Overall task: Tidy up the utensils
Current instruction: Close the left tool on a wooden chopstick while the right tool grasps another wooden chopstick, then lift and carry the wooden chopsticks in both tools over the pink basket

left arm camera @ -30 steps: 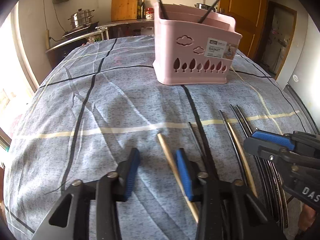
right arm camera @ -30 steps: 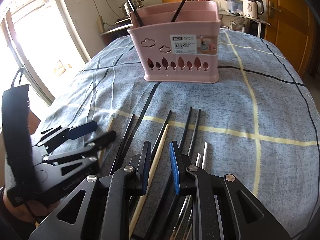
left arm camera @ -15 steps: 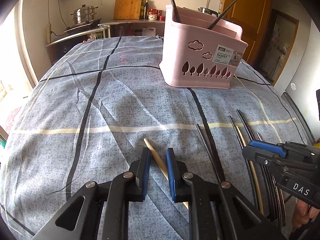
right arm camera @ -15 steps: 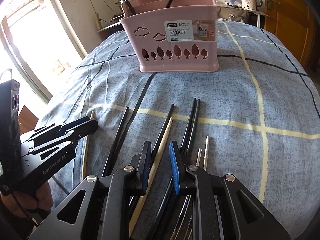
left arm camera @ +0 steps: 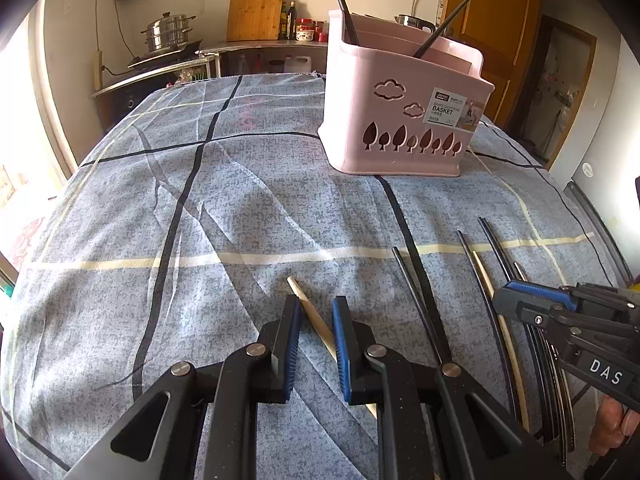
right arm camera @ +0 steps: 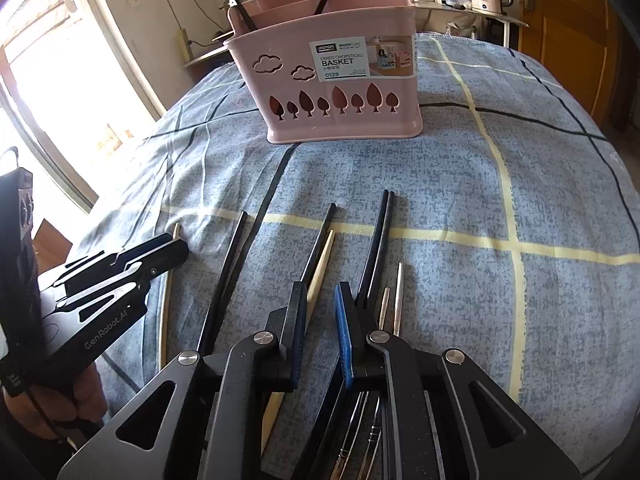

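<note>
wooden chopsticks (right arm camera: 320,268): two; pink basket (right arm camera: 340,92): one; both grippers' jaws narrow, closing round wooden chopsticks, not gripping

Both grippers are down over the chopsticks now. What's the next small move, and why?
Probably finish closing the left gripper on the wooden chopstick, then lift. Its jaws have just been closing and straddle the stick with small gaps left. The pink basket waits beyond.

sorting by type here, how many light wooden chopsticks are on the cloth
2: one wooden chopstick between the left gripper's fingers, another between the right gripper's. More could hide beneath the grippers.
</note>
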